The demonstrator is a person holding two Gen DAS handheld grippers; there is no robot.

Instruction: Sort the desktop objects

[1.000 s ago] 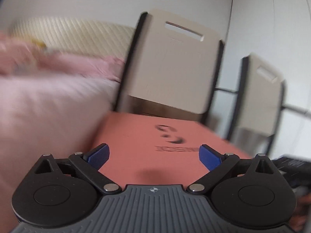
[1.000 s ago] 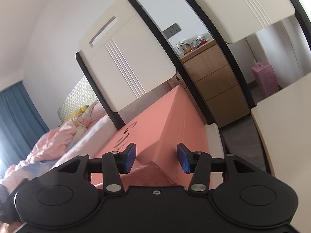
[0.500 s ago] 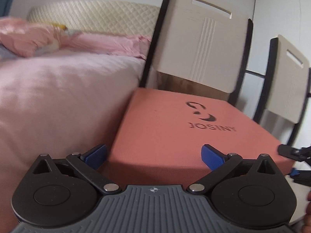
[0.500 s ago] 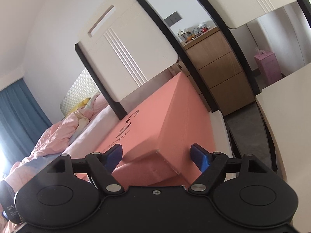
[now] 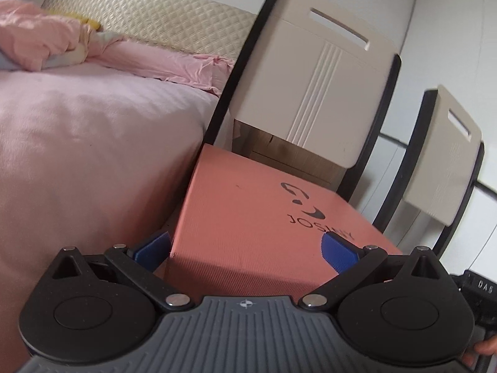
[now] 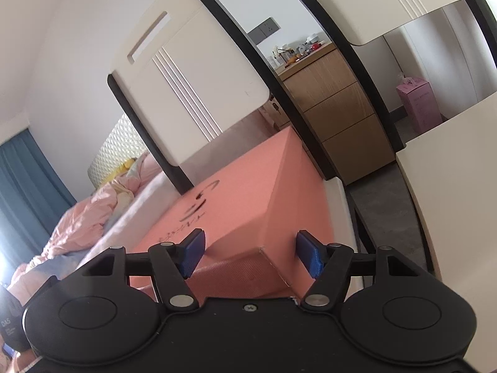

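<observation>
A salmon-pink box (image 5: 257, 217) with a dark "JOSINY" logo lies on a chair seat, close in front of both grippers. My left gripper (image 5: 245, 248) is open, its blue pads (image 5: 153, 247) standing on either side of the box's near left corner. In the right wrist view the same box (image 6: 248, 192) fills the middle, and my right gripper (image 6: 250, 253) is open with its blue pads (image 6: 307, 253) straddling the near right corner. Whether either pad touches the box is unclear.
Two cream chairs with black frames stand behind the box (image 5: 313, 87) (image 5: 444, 158). A bed with pink bedding (image 5: 77, 130) lies close on the left. A wooden drawer cabinet (image 6: 335, 108) and a white tabletop edge (image 6: 450, 186) are on the right.
The left view swung and steadied, with the left gripper now around the box's left corner. The right gripper opened wider half a second ago and has since narrowed somewhat around the right corner.
</observation>
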